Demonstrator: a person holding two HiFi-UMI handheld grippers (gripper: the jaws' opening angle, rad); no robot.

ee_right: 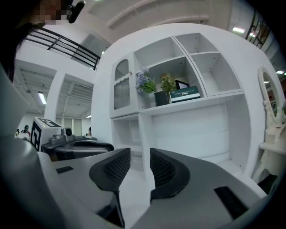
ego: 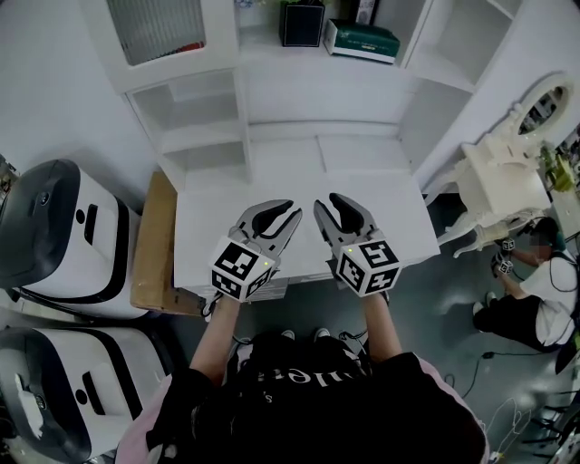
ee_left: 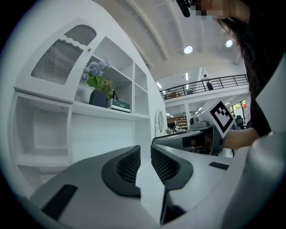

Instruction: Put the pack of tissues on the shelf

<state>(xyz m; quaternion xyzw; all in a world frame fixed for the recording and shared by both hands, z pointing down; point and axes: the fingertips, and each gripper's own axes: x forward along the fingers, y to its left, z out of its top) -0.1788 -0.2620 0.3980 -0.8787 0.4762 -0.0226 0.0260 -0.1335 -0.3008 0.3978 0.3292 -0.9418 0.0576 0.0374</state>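
Note:
A flat green pack [ego: 362,41] lies on the upper shelf of the white shelf unit [ego: 299,91], beside a dark flower pot [ego: 302,24]; it also shows as the green pack [ee_right: 184,94] and, smaller, the green pack [ee_left: 120,105] in the gripper views. My left gripper [ego: 276,210] hovers over the white table [ego: 299,181], shut with nothing between its pads [ee_left: 127,163]. Beside it my right gripper [ego: 326,203] stands open, a bare gap between its pads [ee_right: 163,167]. Both are well short of the shelves.
Two white and black machines [ego: 63,236] stand at the left, with a brown board [ego: 154,245] against the table. At the right are an ornate white dresser [ego: 498,172] and a person sitting on the floor [ego: 535,290]. Open cubbies [ego: 195,127] flank the unit.

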